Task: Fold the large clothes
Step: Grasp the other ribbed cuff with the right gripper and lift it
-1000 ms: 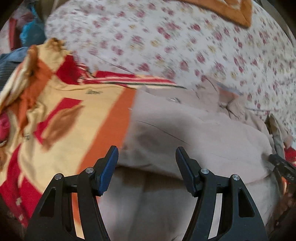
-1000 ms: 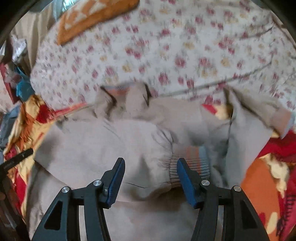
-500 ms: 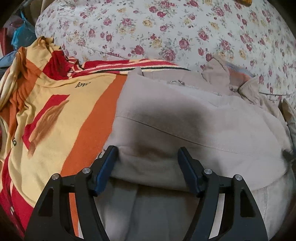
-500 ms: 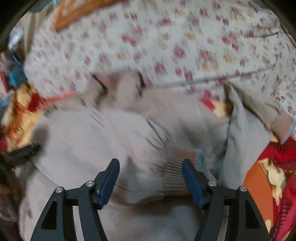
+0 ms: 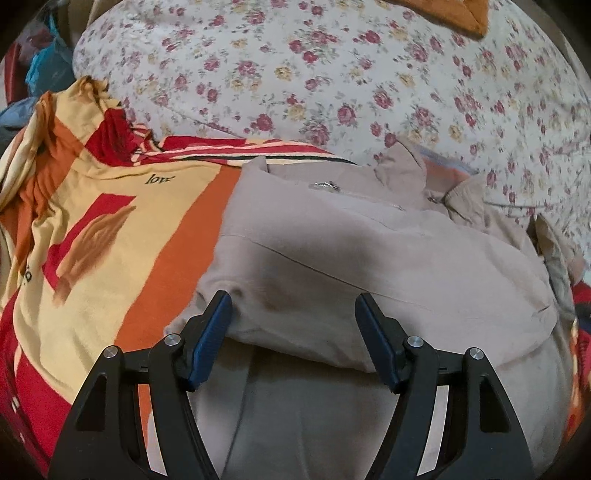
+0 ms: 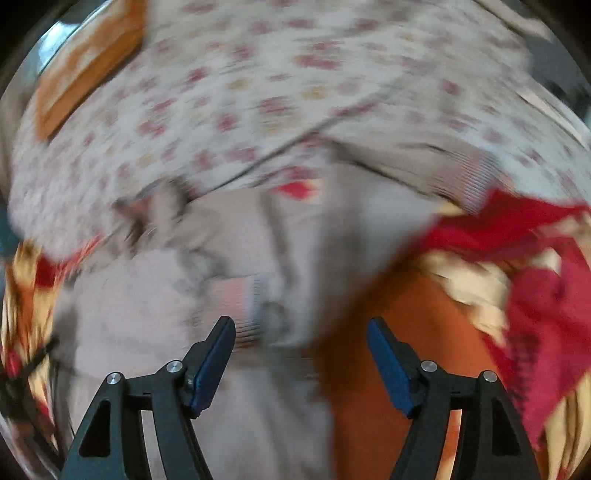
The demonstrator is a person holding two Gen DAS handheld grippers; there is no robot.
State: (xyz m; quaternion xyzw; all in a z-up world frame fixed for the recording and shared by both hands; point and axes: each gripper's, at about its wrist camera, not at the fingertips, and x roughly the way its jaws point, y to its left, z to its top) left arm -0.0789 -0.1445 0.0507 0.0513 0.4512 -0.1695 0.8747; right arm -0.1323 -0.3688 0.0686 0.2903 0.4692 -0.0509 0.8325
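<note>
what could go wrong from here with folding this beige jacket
1. Both the left gripper and the right gripper are open, so nothing pins the jacket; its folded-over edge could slide back.
2. The jacket lies on a loose striped blanket, so a low pinch might catch both layers.
3. The right wrist view is badly blurred, and the ribbed cuff sits close to the left finger, so it could snag.

White bedsheet with small red and yellow flower print (image 5: 332,74) covers the far bed surface, creased. Orange, red and cream patterned blanket (image 5: 110,229) spread nearer, on both sides. Orange cushion corner (image 5: 469,14) at top edge. Blue cloth heap (image 5: 44,70) far left. Right wrist view motion-blurred.
</note>
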